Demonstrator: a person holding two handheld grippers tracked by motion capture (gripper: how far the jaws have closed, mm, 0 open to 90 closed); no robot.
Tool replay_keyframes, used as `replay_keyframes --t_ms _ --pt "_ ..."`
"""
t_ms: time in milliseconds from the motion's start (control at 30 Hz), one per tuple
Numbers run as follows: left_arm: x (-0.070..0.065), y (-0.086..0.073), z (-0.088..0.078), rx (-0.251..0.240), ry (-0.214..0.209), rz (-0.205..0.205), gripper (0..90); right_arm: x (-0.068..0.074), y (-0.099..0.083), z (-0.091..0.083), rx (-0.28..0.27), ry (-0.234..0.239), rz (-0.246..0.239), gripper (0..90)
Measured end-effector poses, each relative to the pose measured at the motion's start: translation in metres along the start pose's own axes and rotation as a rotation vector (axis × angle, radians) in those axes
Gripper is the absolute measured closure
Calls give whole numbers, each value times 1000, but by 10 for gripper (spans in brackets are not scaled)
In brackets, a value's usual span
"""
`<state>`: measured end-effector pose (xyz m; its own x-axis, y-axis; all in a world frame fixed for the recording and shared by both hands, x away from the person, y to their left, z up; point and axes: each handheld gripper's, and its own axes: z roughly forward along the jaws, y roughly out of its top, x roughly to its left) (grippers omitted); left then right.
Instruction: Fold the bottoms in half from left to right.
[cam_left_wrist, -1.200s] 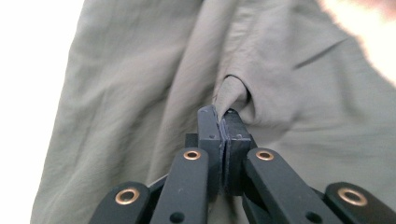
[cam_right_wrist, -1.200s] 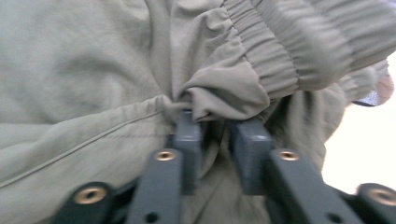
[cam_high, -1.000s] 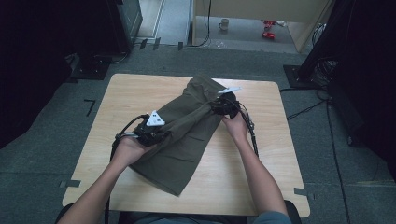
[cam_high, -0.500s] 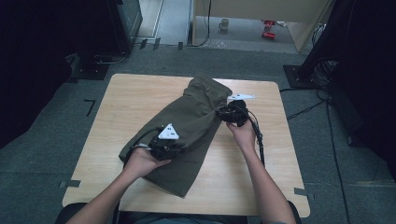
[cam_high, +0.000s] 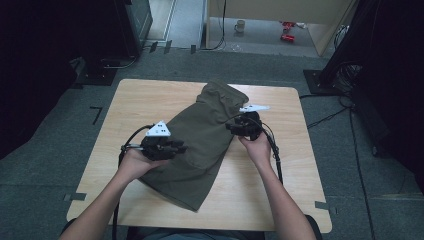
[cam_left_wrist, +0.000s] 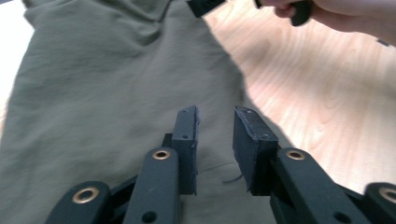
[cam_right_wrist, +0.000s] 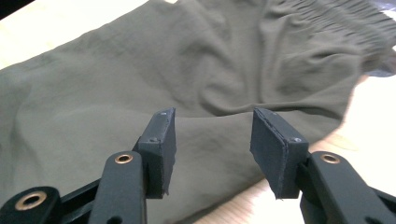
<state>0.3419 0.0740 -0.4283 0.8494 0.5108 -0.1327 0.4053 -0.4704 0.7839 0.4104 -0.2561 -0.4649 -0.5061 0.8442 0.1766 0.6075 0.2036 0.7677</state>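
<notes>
olive shorts (cam_high: 200, 145) lie folded mid-table (cam_high: 125, 100), long axis diagonal: waistband far right, hem near left. left gripper (cam_high: 176, 148) over left edge, jaws just been opening, narrow gap, nothing between them, cloth below. right gripper (cam_high: 235, 128) at right edge, half open, empty. cloth lies between the two grippers, both about equally close.

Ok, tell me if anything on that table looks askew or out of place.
The olive garment lies diagonally across the wooden table rather than square to its edges, with creases near its gathered waistband. Nothing looks spilled or damaged.
</notes>
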Motion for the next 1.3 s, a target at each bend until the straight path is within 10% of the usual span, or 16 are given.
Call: replay_keyframes --t_ms 767,1300 --pt "119 -19 46 79 121 -82 715 32 -29 19 35 73 -36 437" --pt "104 -42 52 97 158 -13 705 29 -45 31 93 41 -103 444"
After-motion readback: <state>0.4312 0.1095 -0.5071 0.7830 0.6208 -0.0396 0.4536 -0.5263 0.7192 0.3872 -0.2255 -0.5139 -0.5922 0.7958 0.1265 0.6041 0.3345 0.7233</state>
